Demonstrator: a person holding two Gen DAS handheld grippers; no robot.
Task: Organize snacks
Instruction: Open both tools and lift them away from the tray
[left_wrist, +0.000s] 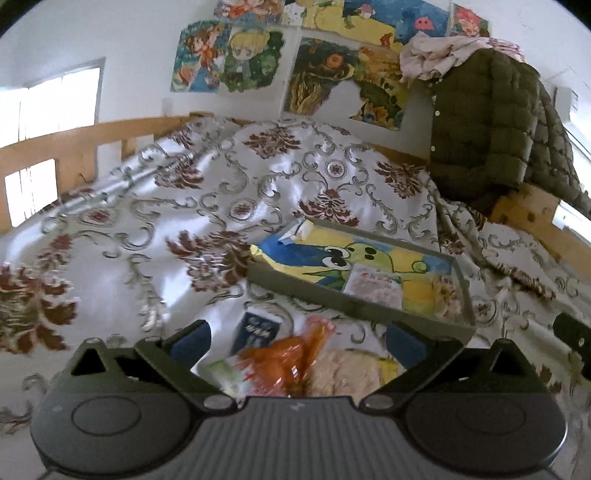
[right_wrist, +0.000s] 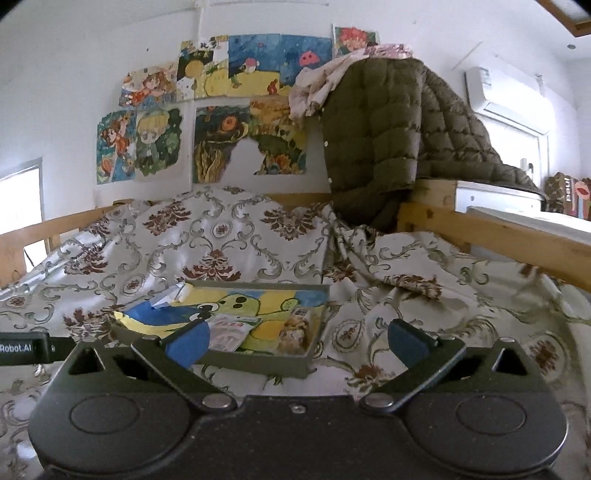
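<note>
Both tools stand spread wide and hold nothing. Between the left tool's (left_wrist: 297, 341) blue pads, down on the patterned bed cover (left_wrist: 155, 206), lies a blurred heap of snack packets (left_wrist: 295, 365): orange, beige and a dark blue one. Just beyond sits a grey tray (right_wrist: 258, 360) with a cartoon lining, holding two packets. The right tool (right_wrist: 297, 341) hangs before this tray, touching nothing.

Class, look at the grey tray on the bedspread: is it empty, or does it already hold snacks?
Not empty. The grey tray holds a pale red-lettered packet and a brownish snack pack on its cartoon liner.
</note>
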